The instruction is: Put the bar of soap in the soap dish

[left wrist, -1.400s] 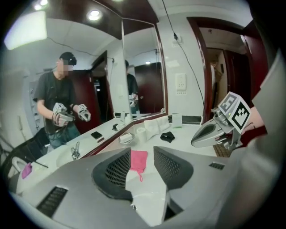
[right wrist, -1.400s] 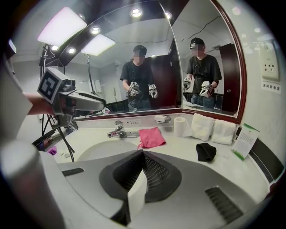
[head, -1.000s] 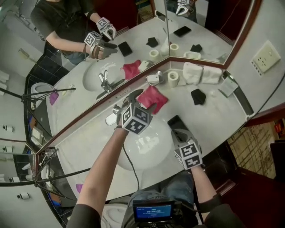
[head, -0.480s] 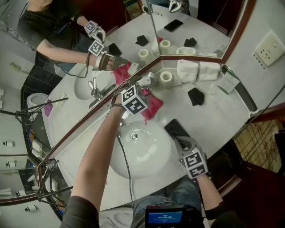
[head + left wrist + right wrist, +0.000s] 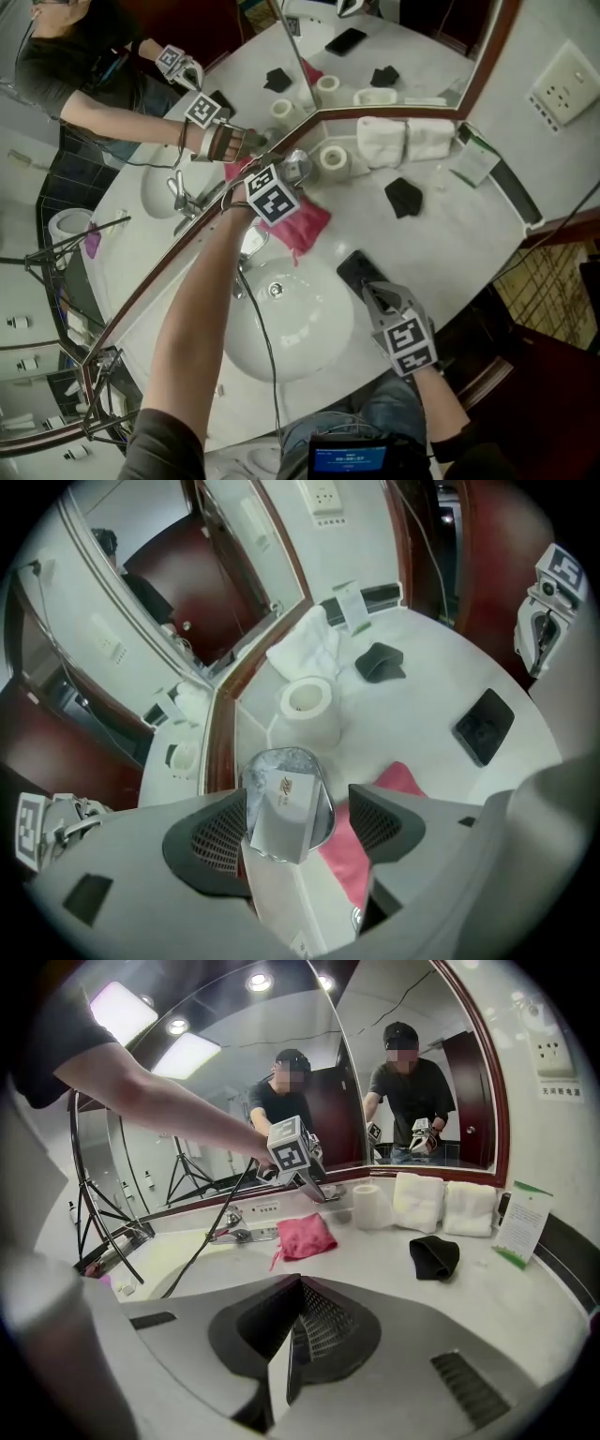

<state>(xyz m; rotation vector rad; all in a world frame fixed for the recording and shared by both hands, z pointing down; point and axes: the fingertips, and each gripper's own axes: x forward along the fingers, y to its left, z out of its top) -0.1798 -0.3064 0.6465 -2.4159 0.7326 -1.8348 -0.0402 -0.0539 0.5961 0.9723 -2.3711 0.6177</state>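
Soap bar [image 5: 279, 810] leans in soap dish [image 5: 281, 758], between left gripper [image 5: 298, 829] fingers [image 5: 380, 822]: spread, just been closing slightly, not pinching it. Right gripper [image 5: 298, 1335] fingers pressed together.

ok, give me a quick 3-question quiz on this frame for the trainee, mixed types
1. True or false: the right gripper's jaws stand wide apart.
2. Which lies right beside the soap dish? A pink cloth, B black cloth, C folded towels.
3. Where is the soap bar?
Key: 1 false, they are shut with nothing between them. 2 A. 3 Tilted in the soap dish, between the left gripper's jaws, which stand apart and have just been closing slightly.
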